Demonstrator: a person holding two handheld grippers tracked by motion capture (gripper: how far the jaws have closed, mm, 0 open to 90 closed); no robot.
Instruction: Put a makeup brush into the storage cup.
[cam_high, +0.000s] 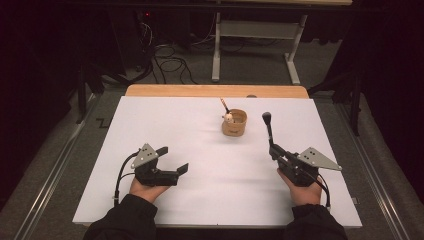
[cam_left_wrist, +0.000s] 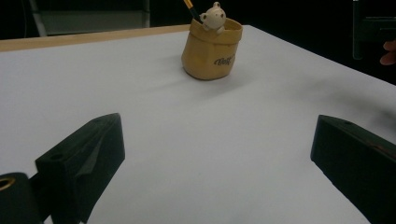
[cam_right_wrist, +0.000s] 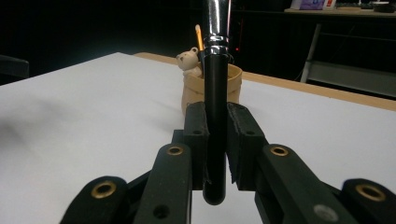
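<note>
Makeup brush (cam_high: 268, 129) is what I am holding in the right gripper (cam_high: 275, 150): its black handle (cam_right_wrist: 215, 135) is standing upright between the jaws, which are clamping it from both sides low on the shaft, with the rounded butt end poking out just below them. In the right gripper view the silver ferrule (cam_right_wrist: 218, 21) is rising above the handle and running off the top edge; in the high view the dark bristle head (cam_high: 266, 116) is pointing away from me, over the white worktop (cam_high: 200, 145) on my right side. Just beyond the brush, near the far middle of the worktop, a tan pouch-shaped holder (cam_high: 234, 123) is sitting with a small pale bear figure (cam_left_wrist: 214, 15) perched at its rim and a pencil (cam_high: 224, 105) leaning out of it. The brush and the holder are apart, not touching. My left gripper (cam_high: 170, 160) is resting low on the near left of the worktop, well apart from the holder, and I am keeping nothing in it: its jaws are standing wide apart with bare white surface between them.
</note>
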